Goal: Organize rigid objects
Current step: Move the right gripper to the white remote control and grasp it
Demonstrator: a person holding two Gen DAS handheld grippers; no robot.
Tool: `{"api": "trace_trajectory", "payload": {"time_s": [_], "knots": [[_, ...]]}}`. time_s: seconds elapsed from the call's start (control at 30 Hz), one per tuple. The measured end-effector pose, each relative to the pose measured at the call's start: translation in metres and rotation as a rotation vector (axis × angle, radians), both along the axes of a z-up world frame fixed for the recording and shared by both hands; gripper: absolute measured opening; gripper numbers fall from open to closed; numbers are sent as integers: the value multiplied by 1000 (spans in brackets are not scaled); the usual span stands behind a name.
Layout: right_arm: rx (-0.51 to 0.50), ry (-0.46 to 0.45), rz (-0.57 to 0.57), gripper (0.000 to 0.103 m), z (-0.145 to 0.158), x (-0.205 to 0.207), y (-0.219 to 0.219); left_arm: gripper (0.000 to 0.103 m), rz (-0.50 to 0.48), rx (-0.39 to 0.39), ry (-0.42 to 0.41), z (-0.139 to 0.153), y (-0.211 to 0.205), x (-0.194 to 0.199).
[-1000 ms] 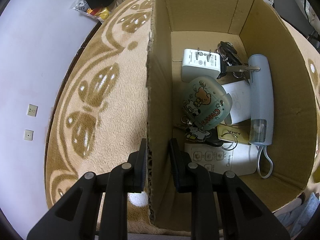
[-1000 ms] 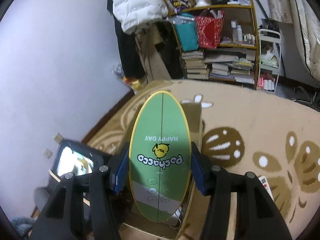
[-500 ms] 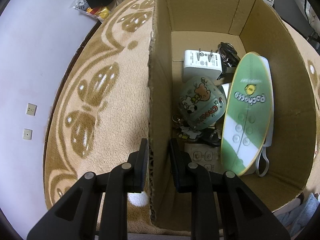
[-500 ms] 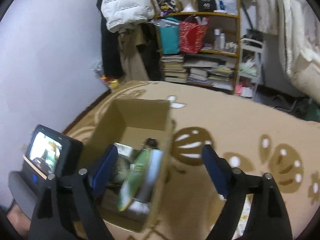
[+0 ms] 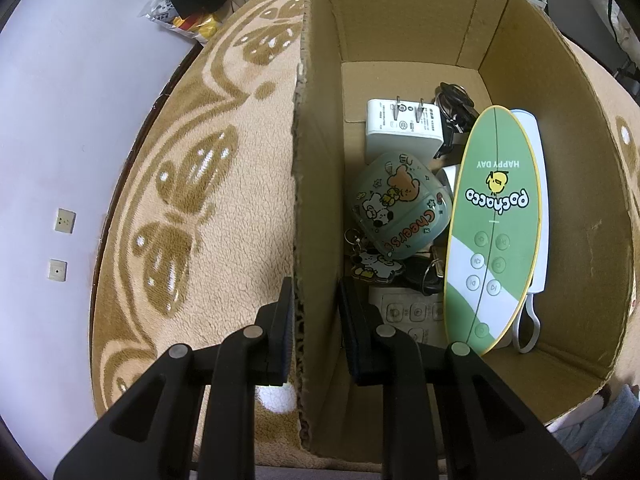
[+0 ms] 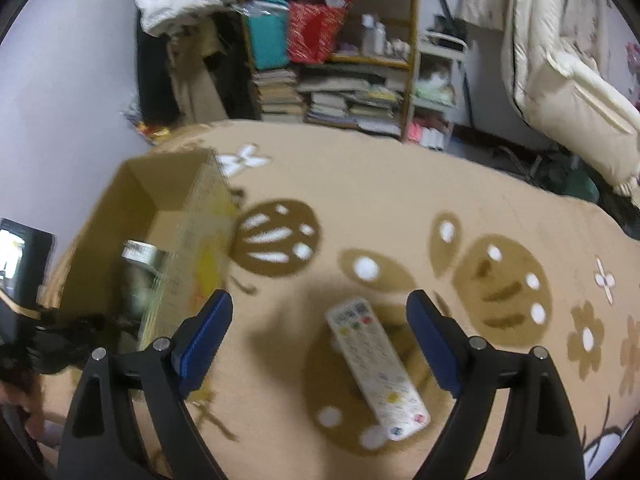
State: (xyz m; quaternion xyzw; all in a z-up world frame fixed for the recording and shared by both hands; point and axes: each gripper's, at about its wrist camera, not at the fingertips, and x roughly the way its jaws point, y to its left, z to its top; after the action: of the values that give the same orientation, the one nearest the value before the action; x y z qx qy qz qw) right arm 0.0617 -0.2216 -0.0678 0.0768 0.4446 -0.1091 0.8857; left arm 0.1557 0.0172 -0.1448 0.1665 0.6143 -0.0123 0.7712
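Remote next for the box
Right gripper (image 6: 320,340), jaws spread, hovers over the white remote control (image 6: 378,368): light, stiff, best pinched across its narrow sides; left gripper (image 5: 314,316) clamps the cardboard box (image 5: 316,200) wall.

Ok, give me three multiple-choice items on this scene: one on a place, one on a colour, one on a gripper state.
1. Where does the green oval remote lie?
A. on the rug
B. inside the cardboard box
C. on the shelf

2. What colour are the right gripper pads?
A. blue
B. red
C. white

3. How does the left gripper stand?
A. wide open over the rug
B. shut on the green oval remote
C. shut on the box's near wall

Answers: B, it rests among the items on the box floor; A, the pads show blue; C, its fingers straddle the cardboard wall.
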Motion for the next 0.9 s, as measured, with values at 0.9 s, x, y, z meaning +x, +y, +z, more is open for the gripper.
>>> {"api": "trace_trajectory", "payload": {"time_s": [0.9], "knots": [[68, 273, -108, 88, -94, 16, -54, 21, 6, 7, -7, 2, -3, -2]]}}
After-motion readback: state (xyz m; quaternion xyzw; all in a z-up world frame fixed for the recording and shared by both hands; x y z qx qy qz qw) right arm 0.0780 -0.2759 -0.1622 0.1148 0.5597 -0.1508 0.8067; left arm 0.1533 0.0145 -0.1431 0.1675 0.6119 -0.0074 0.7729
